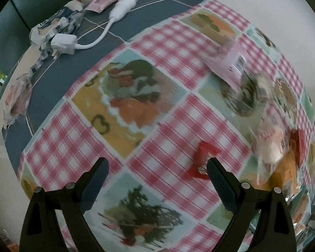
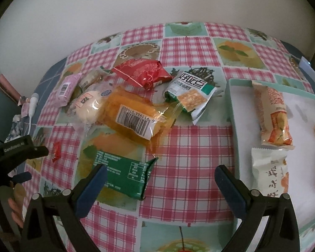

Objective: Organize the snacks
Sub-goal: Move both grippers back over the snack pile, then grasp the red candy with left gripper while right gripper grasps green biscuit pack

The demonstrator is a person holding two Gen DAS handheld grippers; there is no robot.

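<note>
- The jaws of the left gripper are standing wide apart with nothing between them, hovering over the bench, which is wearing a pink-checked oilcloth with printed dessert pictures.
- The jaws of the right gripper are likewise gaping wide and holding nothing, hanging above a flat dark-green foil snack packet lying on the cloth by the left jaw.
- A small red wrapped sweet is lying on the cloth just ahead of the left gripper's right jaw; the left wrist view is blurring it.
- The loose snacks are sitting in a heap at the middle of the bench: a clear-wrapped orange cake slice with a barcode label is overlapping a pale round bun in clear film.
- Behind them a crinkled red foil packet, a green-and-white cracker bag and a slim pink barcoded sachet are lying.
- A shallow white tray with a mint-green rim is resting at the right side of the bench, holding an orange-printed long bar wrapper and a white pouch with dark lettering.
- On the bare blue part of the bench a white plug adapter with a short cable is lying beside crumpled wrappers, well apart from the heap.
- A hand is gripping the left gripper's handle at the edge of the right wrist view.
</note>
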